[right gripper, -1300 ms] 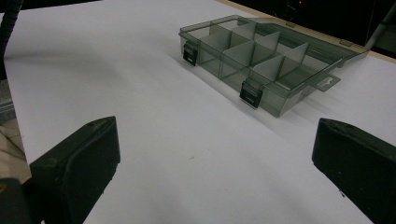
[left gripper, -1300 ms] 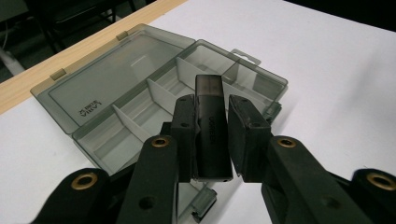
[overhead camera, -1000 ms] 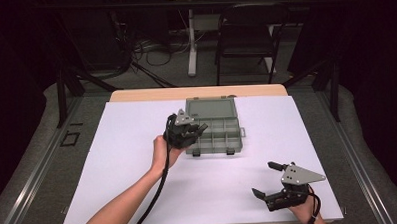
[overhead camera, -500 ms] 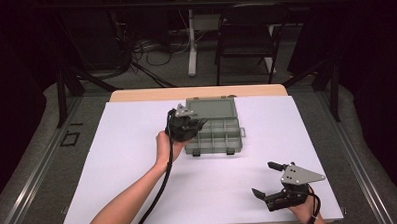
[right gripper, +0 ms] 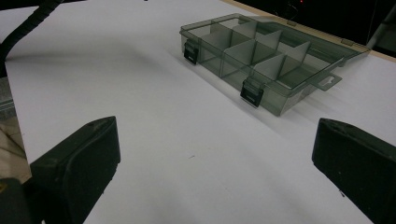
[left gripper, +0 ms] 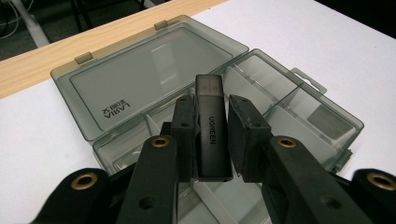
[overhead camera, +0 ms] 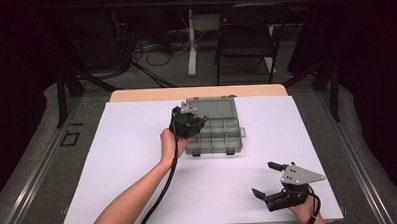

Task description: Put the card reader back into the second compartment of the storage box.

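Since the earlier frame the left claw (overhead camera: 196, 121) has drifted a bit right, over the open compartment box (overhead camera: 222, 136) mid-frame. It's clamped on a black USB stick (left gripper: 211, 126). Next: lower into one compartment, then let go. Right claw (overhead camera: 269, 179) idles wide open, empty, lower right on the table (overhead camera: 128, 159).

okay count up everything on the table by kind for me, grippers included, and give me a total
Grippers: 2, the left gripper and the right gripper
Clear grey compartment boxes, lid open: 1
Black UGREEN sticks, clamped in the left gripper's jaws above the box: 1
Total: 4
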Available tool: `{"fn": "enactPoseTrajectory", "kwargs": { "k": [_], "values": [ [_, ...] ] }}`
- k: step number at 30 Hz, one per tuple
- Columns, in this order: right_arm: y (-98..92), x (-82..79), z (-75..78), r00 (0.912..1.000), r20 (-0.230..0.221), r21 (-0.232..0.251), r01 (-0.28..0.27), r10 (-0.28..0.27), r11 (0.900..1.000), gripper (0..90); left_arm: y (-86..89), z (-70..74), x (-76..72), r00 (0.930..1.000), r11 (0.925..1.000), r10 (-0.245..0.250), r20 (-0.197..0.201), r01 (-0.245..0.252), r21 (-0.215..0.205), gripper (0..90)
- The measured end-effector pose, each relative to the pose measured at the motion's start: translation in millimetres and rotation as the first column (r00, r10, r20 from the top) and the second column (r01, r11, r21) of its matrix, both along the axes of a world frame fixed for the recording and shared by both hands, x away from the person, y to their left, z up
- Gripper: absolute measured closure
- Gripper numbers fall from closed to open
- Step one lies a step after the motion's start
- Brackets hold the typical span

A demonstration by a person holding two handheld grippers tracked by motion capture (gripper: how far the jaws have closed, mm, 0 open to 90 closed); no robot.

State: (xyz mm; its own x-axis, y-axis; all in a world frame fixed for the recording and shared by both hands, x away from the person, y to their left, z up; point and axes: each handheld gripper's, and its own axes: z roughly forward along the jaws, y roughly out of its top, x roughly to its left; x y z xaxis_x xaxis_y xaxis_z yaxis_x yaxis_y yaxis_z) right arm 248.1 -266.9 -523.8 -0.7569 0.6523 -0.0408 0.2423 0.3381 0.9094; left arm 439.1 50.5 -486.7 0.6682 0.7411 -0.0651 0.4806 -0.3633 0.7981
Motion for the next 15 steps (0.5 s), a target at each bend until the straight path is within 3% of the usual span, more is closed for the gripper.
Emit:
{"fn": "enactPoseTrajectory", "kwargs": {
  "k": [15],
  "values": [
    [0.0,0.1,-0.4,1.0,-0.005,0.0,-0.002,0.002,1.0,0.9,-9.6,-14.0,11.0,0.9987,0.9989,0.047,-0.018,-0.047,0.005,73.0]
  ]
}}
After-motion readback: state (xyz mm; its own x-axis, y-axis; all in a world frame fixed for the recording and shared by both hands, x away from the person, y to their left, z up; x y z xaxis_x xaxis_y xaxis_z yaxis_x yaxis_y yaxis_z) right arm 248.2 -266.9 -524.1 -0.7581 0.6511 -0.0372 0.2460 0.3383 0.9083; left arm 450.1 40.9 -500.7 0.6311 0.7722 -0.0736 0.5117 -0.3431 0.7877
